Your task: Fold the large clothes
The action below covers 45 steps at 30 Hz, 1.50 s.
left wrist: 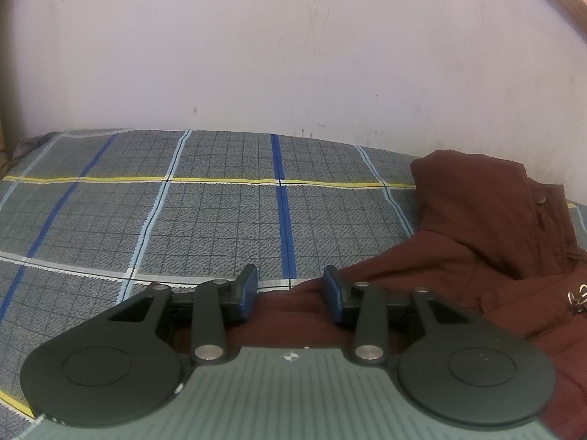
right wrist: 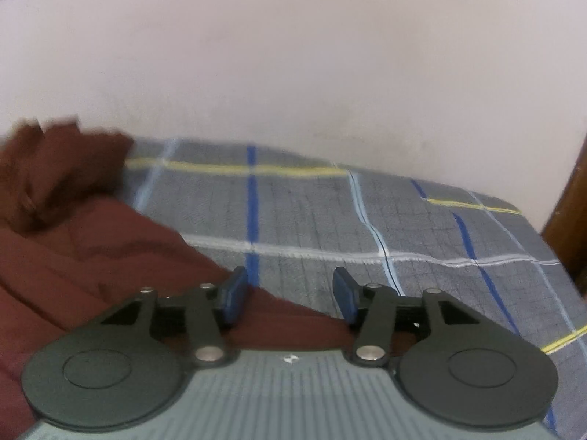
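A maroon jacket [left wrist: 477, 256] lay on a bed covered with a grey plaid bedspread [left wrist: 205, 212] crossed by blue, white and yellow stripes. Behind the jacket rose a pale, scuffed wall [left wrist: 293, 47].

In the left wrist view the jacket filled the right side, its bunched hood part [left wrist: 473, 190] standing up near the wall, with a snap button [left wrist: 541, 197] showing on a flap. A small metal zipper pull [left wrist: 576, 297] glinted at the jacket's right edge. The left claw [left wrist: 290, 293] stood wide apart just above the jacket's near edge, a fold of the maroon cloth running under the gap between its blue pads [left wrist: 246, 293]; nothing was pinched.

In the right wrist view, which was blurred, the jacket [right wrist: 91, 253] spread over the left side, one pointed edge reaching under the right claw [right wrist: 290, 295]. That claw was likewise spread wide, its blue pads [right wrist: 234, 297] holding nothing. To the right of the jacket the bedspread [right wrist: 403, 227] lay bare, and a brown wooden post [right wrist: 568, 227] stood at the bed's far right.
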Each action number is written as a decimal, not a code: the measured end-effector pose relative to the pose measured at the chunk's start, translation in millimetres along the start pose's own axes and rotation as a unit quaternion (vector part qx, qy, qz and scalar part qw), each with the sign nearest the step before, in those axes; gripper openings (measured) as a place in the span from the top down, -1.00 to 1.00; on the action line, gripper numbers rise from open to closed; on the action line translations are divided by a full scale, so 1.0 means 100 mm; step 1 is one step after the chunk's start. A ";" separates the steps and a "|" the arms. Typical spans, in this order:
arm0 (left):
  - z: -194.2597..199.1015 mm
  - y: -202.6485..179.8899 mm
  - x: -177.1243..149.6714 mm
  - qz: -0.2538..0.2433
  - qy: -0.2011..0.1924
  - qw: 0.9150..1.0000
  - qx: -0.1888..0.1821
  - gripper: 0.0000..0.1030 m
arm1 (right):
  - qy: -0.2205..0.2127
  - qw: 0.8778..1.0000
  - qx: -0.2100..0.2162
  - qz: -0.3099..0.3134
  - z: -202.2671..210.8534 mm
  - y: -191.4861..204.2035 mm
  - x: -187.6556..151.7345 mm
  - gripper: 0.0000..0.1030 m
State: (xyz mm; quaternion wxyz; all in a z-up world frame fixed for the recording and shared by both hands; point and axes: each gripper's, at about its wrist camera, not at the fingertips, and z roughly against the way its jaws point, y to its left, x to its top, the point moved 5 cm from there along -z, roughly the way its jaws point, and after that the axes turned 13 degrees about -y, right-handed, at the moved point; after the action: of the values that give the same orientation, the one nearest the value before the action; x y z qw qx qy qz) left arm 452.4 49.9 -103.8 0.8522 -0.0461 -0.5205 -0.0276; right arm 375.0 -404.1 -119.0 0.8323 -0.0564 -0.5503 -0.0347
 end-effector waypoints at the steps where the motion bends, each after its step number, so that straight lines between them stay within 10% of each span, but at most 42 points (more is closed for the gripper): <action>1: 0.00 0.00 0.00 -0.001 0.000 1.000 0.001 0.16 | -0.020 1.000 -0.001 -0.005 0.09 -0.02 0.06 0.02; 8: 0.00 0.00 0.00 -0.002 -0.002 1.000 -0.002 0.14 | -0.166 0.980 0.110 0.018 1.15 0.51 0.71 0.18; 14: 0.02 0.00 0.00 -0.001 -0.004 1.000 -0.002 0.11 | -0.113 0.953 0.271 0.075 1.32 1.67 0.66 0.68; 23: 0.04 0.03 0.04 0.029 -0.008 0.999 -0.027 -0.17 | -0.059 0.958 0.264 0.098 0.71 2.06 0.09 0.76; 34: 0.07 0.00 0.06 0.034 -0.016 0.998 -0.041 -0.43 | -0.037 0.936 0.338 -0.088 0.73 1.38 0.28 0.72; 45: 0.09 -0.01 0.06 0.038 -0.020 0.998 -0.048 -0.47 | -0.004 0.980 0.185 -0.067 0.33 0.16 0.00 0.78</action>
State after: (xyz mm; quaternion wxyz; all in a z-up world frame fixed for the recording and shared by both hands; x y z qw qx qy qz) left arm 447.5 50.2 -94.4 0.8390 -0.1072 -0.5331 -0.0189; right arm 346.9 -384.2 -106.8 0.8217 0.1354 -0.5534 0.0119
